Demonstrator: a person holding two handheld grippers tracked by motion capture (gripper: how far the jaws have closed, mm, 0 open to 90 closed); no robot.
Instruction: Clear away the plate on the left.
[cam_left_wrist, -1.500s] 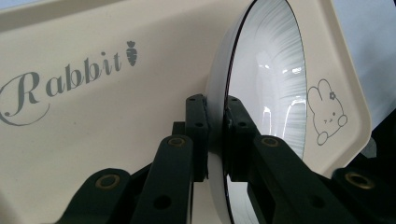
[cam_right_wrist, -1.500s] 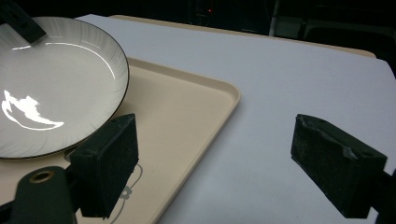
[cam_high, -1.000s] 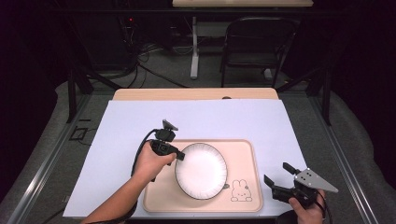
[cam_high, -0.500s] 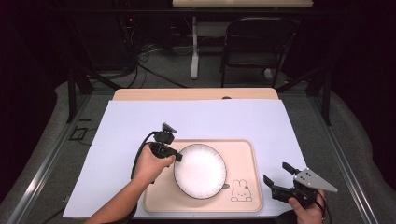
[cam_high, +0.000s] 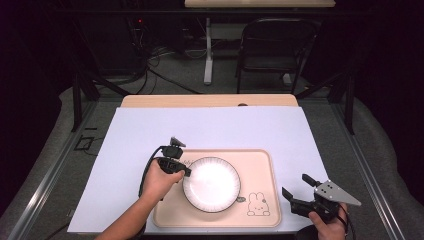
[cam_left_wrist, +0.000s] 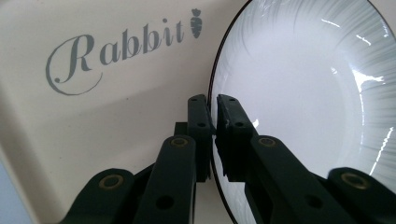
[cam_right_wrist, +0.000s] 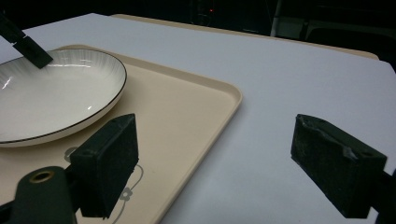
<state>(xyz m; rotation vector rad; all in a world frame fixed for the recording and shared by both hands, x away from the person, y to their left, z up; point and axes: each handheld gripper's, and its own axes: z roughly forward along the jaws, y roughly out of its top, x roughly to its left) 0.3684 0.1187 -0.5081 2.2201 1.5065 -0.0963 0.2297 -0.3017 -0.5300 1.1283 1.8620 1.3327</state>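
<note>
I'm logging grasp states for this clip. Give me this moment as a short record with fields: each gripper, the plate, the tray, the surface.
left gripper: shut on the plate's rim, at the plate's left edge in the high view
right gripper: open, nothing between its jaws, beside the tray's right edge
plate: white, dark rim line, on the tray
tray: beige, rabbit drawing, word "Rabbit"
surface: white sheet over the table

The left forearm reaches in from the near left edge, its hand wrapped around the left gripper (cam_high: 186, 171), whose 2 jaws are pinched together. The right gripper (cam_high: 296, 189) sits near right, jaws spread wide and nothing between them.
</note>
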